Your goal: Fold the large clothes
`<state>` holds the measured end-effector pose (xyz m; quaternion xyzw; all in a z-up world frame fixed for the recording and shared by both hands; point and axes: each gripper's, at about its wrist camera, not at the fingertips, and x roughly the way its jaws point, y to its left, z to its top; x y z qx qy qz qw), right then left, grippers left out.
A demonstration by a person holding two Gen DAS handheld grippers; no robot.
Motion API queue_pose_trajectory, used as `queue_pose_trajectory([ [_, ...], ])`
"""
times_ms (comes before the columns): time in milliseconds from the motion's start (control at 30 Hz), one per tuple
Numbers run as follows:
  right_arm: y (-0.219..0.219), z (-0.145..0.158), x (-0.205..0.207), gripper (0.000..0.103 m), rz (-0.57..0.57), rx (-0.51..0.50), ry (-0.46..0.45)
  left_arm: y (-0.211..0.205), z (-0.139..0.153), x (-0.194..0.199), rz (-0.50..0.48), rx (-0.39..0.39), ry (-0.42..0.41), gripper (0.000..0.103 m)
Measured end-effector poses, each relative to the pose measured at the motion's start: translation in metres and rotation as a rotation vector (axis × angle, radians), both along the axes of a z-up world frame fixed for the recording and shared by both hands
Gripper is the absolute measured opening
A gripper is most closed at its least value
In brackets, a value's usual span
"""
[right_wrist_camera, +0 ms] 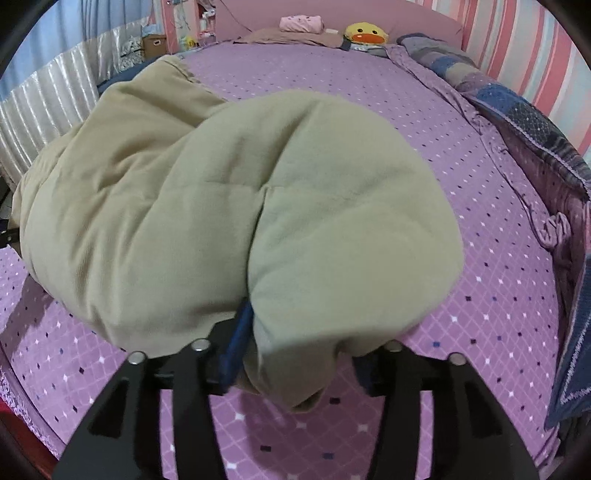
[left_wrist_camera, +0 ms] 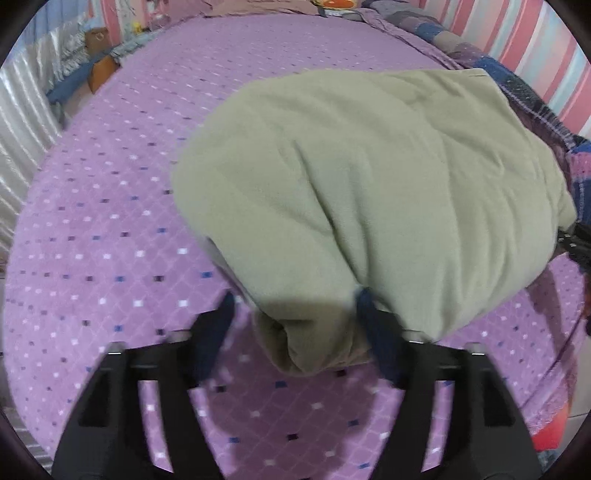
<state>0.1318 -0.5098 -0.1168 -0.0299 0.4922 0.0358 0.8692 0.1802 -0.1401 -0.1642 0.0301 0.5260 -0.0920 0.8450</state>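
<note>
A large beige-green padded garment (left_wrist_camera: 369, 192) lies bunched on a purple dotted bed (left_wrist_camera: 110, 221). In the left wrist view my left gripper (left_wrist_camera: 295, 299) is open, its blue-padded fingers (left_wrist_camera: 373, 325) wide apart either side of the garment's near corner. In the right wrist view the garment (right_wrist_camera: 221, 206) drapes over my right gripper (right_wrist_camera: 295, 332). One blue finger (right_wrist_camera: 236, 347) shows at the left of a fold; the other is hidden under the cloth. The jaws stand wide around the fold, not pinched on it.
A blue and purple patchwork quilt (right_wrist_camera: 524, 122) runs along the bed's right side by a striped wall. A yellow duck plush (right_wrist_camera: 365, 35) and pink folded cloth (right_wrist_camera: 301, 23) sit at the head. A cardboard box (right_wrist_camera: 153, 44) and silver curtain stand at the left.
</note>
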Motion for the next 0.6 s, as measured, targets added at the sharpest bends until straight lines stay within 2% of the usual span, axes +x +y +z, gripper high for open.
queue_pose_trajectory([
  [67,-0.002,0.004,0.001,0.064,-0.005,-0.011,0.023,0.004,0.007,-0.006,0.018,-0.006,-0.016,0.093],
  [100,-0.006,0.006,-0.008,0.067,-0.010,-0.013,0.026,0.007,0.011,-0.010,0.027,-0.016,-0.016,0.095],
  [167,-0.007,0.016,-0.023,0.088,-0.038,-0.019,0.000,0.012,0.020,-0.018,0.051,-0.010,-0.025,0.099],
  [200,-0.007,0.023,-0.030,0.091,-0.049,-0.015,-0.021,0.014,0.027,-0.024,0.070,-0.003,-0.034,0.100],
  [333,-0.012,0.048,-0.051,0.093,-0.120,0.004,-0.083,0.018,0.059,-0.039,0.138,0.000,-0.085,0.100],
  [367,-0.011,0.055,-0.055,0.097,-0.146,0.004,-0.098,0.021,0.067,-0.041,0.152,0.004,-0.098,0.100],
  [433,-0.003,0.067,-0.060,0.101,-0.180,0.011,-0.136,0.006,0.077,-0.045,0.169,0.013,-0.110,0.100],
  [500,0.006,0.083,-0.056,0.101,-0.203,0.031,-0.179,0.012,0.102,-0.051,0.179,0.021,-0.130,0.100],
  [600,0.028,0.103,-0.061,0.101,-0.227,0.062,-0.210,-0.013,0.134,-0.062,0.178,0.026,-0.192,0.100],
])
